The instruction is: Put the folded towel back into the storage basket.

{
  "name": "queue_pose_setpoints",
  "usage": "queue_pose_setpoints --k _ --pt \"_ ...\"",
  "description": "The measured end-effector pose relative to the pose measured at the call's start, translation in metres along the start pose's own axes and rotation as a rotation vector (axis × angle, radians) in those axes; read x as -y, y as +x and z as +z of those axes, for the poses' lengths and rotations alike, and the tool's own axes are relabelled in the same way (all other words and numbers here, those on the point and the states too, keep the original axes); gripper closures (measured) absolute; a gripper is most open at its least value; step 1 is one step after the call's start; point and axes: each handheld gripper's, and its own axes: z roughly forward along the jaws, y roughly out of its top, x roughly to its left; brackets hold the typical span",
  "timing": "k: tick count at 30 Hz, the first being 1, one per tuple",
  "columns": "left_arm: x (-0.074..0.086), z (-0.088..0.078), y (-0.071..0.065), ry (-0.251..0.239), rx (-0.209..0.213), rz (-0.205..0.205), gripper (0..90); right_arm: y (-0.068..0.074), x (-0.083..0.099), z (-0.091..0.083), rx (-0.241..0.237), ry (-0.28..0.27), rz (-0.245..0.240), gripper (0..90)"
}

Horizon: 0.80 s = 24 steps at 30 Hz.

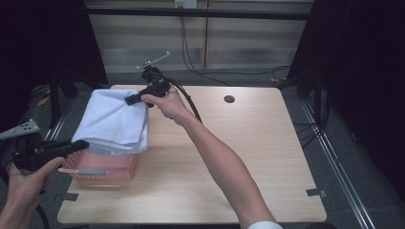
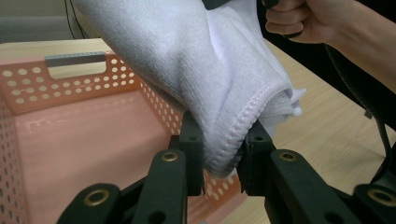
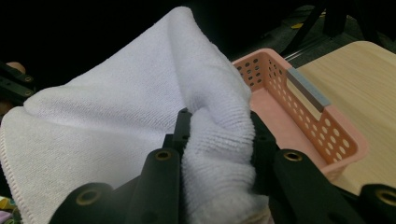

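So you have the white towel (image 1: 114, 119) clamped at two ends, one by each hand-held gripper, left (image 2: 222, 154) and right (image 3: 217, 140), and it hangs stretched just above the pink basket (image 1: 102, 167) on the desk (image 1: 229, 157). I think lowering it inside and letting go is left.

Left gripper (image 1: 80, 144) low at the near left, held level in the left hand (image 1: 29, 179), jaws pinched on a fold. Right gripper (image 1: 130, 99) farther out, gripped by the right hand (image 1: 167, 102), forearm stretched diagonally from the bottom edge, jaws clamped on a bunched edge, cable trailing behind.
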Motion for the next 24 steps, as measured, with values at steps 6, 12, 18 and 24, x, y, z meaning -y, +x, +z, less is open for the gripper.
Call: queue_pose_setpoints --k 6,12,18,24 --pt "0.008 0.0 0.011 0.001 -0.012 -0.031 75.1 -0.003 -0.004 0.018 0.004 0.028 0.007 71.3" --pt "0.013 0.001 0.025 0.007 -0.026 -0.068 75.2 -0.006 -0.004 0.031 0.026 0.047 0.021 71.4" --pt "0.018 -0.003 0.036 0.016 -0.043 -0.091 75.2 -0.004 -0.004 0.044 0.036 0.052 0.026 71.4" --pt "0.026 -0.003 0.05 0.031 -0.064 -0.126 75.3 -0.007 0.001 0.062 0.04 0.054 0.051 71.4"
